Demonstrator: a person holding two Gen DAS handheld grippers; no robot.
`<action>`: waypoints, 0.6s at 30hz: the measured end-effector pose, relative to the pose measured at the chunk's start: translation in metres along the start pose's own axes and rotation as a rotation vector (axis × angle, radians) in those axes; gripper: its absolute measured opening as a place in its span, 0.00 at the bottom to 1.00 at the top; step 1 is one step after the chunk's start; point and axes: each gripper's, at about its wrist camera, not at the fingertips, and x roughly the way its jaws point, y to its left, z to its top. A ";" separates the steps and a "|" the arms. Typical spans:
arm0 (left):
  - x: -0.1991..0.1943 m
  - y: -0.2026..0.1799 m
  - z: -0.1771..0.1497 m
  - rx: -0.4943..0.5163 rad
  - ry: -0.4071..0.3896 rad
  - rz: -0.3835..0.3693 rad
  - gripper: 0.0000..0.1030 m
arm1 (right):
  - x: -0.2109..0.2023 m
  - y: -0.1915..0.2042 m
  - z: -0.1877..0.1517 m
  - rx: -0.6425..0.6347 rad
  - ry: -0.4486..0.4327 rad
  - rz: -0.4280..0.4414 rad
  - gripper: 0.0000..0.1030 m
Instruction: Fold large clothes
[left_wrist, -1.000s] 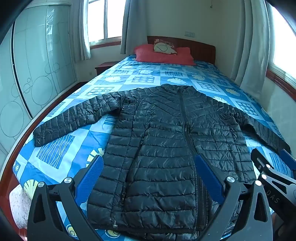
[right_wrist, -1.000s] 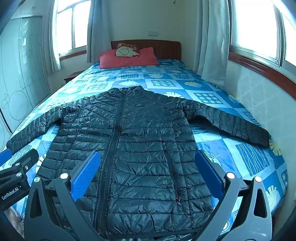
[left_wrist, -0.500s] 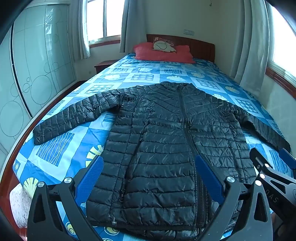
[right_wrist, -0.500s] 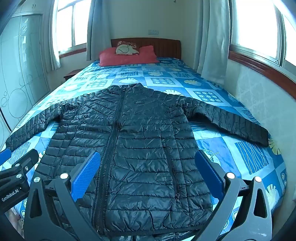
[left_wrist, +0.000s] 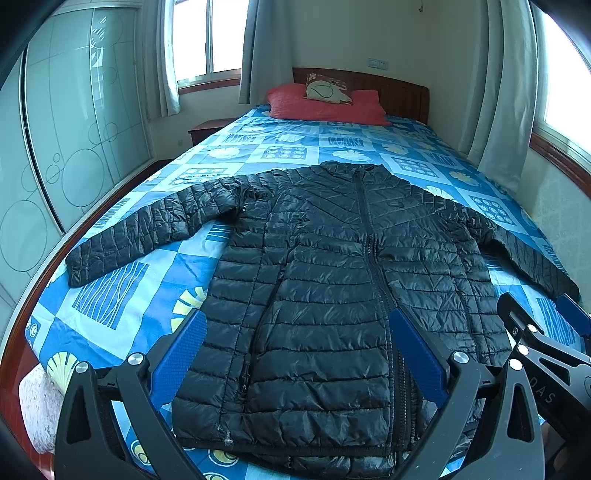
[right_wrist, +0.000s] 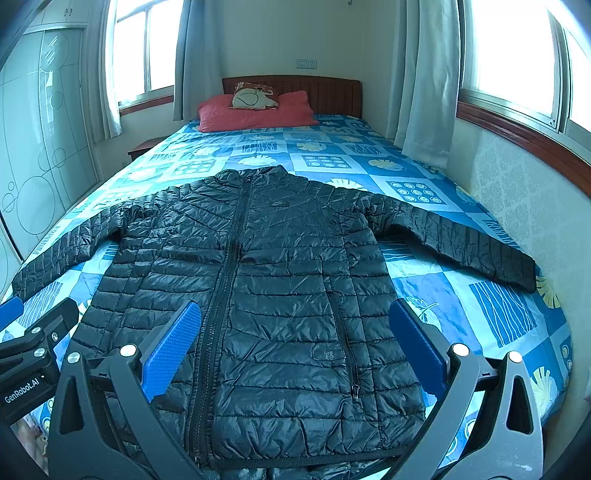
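A black quilted puffer jacket (left_wrist: 325, 280) lies flat and zipped on the bed, front up, collar toward the headboard, both sleeves spread out sideways. It also shows in the right wrist view (right_wrist: 273, 295). My left gripper (left_wrist: 301, 354) is open and empty, held above the jacket's hem on its left half. My right gripper (right_wrist: 295, 343) is open and empty, above the hem on the right half. The right gripper shows at the left view's right edge (left_wrist: 535, 343); the left gripper shows at the right view's left edge (right_wrist: 33, 343).
The bed has a blue patterned sheet (left_wrist: 122, 291) and a wooden frame (left_wrist: 22, 317). Red pillows (right_wrist: 255, 112) and a small cushion lie at the headboard. A glass wardrobe (left_wrist: 74, 140) stands left, a wall with windows and curtains (right_wrist: 524, 177) right, a nightstand (left_wrist: 210, 129) beside the bed.
Both views have drawn back and risen a little, so the jacket sits lower and smaller in frame. The jacket has not moved and both grippers stay open.
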 end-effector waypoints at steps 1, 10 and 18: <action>0.000 0.000 0.000 0.000 0.000 0.001 0.95 | 0.000 0.000 0.001 0.001 0.001 0.001 0.98; 0.000 0.000 0.001 0.000 0.002 0.002 0.95 | 0.000 0.001 0.000 -0.001 0.000 -0.001 0.98; 0.000 0.001 0.000 0.000 0.002 0.000 0.95 | 0.001 0.002 -0.001 -0.002 0.001 -0.002 0.98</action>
